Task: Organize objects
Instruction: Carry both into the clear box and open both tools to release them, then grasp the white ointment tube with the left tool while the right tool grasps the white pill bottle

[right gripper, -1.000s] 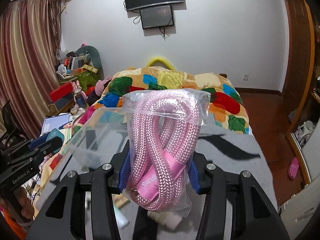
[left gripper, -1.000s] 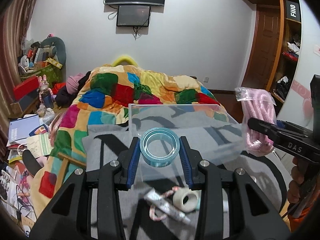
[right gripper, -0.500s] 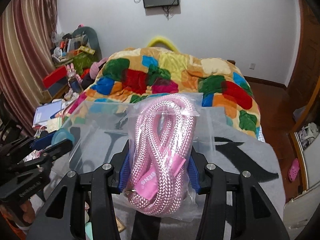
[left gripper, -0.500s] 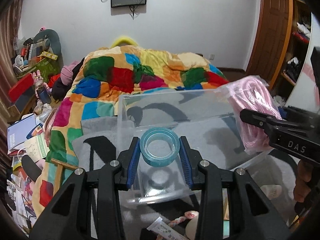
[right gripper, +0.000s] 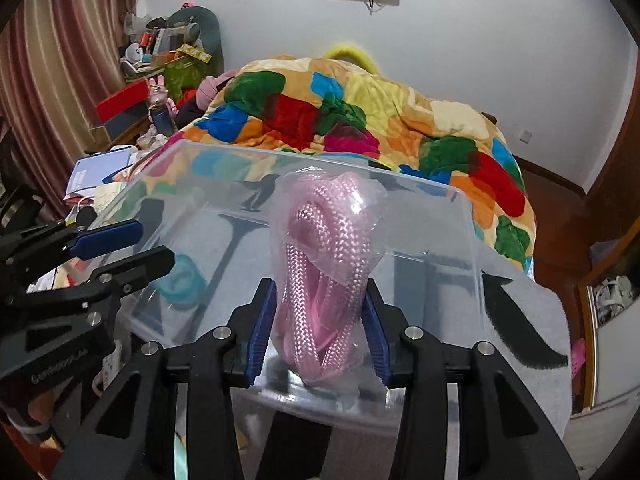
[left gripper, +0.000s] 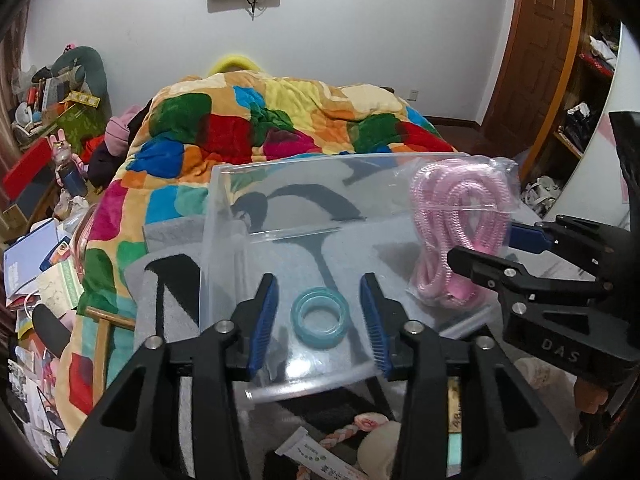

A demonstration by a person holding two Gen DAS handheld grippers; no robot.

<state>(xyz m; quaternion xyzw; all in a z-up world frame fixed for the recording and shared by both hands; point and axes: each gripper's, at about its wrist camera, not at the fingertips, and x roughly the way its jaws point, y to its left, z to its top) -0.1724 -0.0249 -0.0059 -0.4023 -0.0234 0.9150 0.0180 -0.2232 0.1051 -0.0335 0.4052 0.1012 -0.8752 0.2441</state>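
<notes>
Tape roll (left gripper: 320, 317) between parted left gripper (left gripper: 322, 322) jaws.

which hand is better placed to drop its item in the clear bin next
Right. Its tool holds the bagged pink rope over the clear bin. The left tool is open, the blue tape roll already inside.

Below the clear plastic box (left gripper: 224, 216), cut off by the frame edge: a printed tube (left gripper: 320, 458), lettering too small to read. Beside it, a braided pink cord (left gripper: 344, 434) and pale roll (left gripper: 378, 450), partly hidden behind left gripper (left gripper: 323, 316) arms.
</notes>
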